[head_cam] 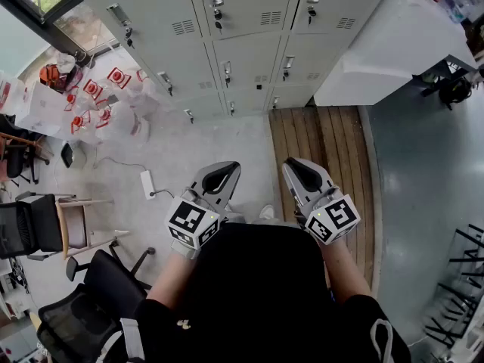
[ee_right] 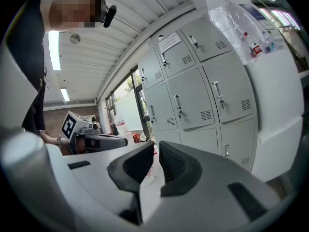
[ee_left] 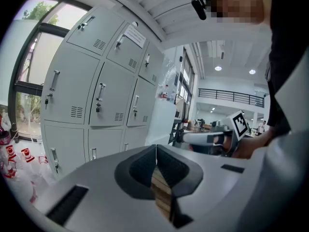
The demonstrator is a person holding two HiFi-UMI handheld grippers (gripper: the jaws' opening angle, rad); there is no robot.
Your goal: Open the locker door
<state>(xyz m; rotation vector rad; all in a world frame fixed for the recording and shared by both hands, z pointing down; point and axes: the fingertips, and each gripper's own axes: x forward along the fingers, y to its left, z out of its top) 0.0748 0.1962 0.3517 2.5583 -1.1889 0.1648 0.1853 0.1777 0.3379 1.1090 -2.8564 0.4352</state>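
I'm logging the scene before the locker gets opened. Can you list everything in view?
lockers: one bank, light grey, far wall, every door in view shut
counter: one, white, right of the lockers
bags: several, white with red print, left of the lockers, by the window
floor boards: one strip, brown wood, in front of the lockers
power strip: one, white, on the grey floor
chairs: at least two, black, lower left
top: one, black, on the person
left claw: grey and black, shut, empty
right claw: grey and black, shut, empty
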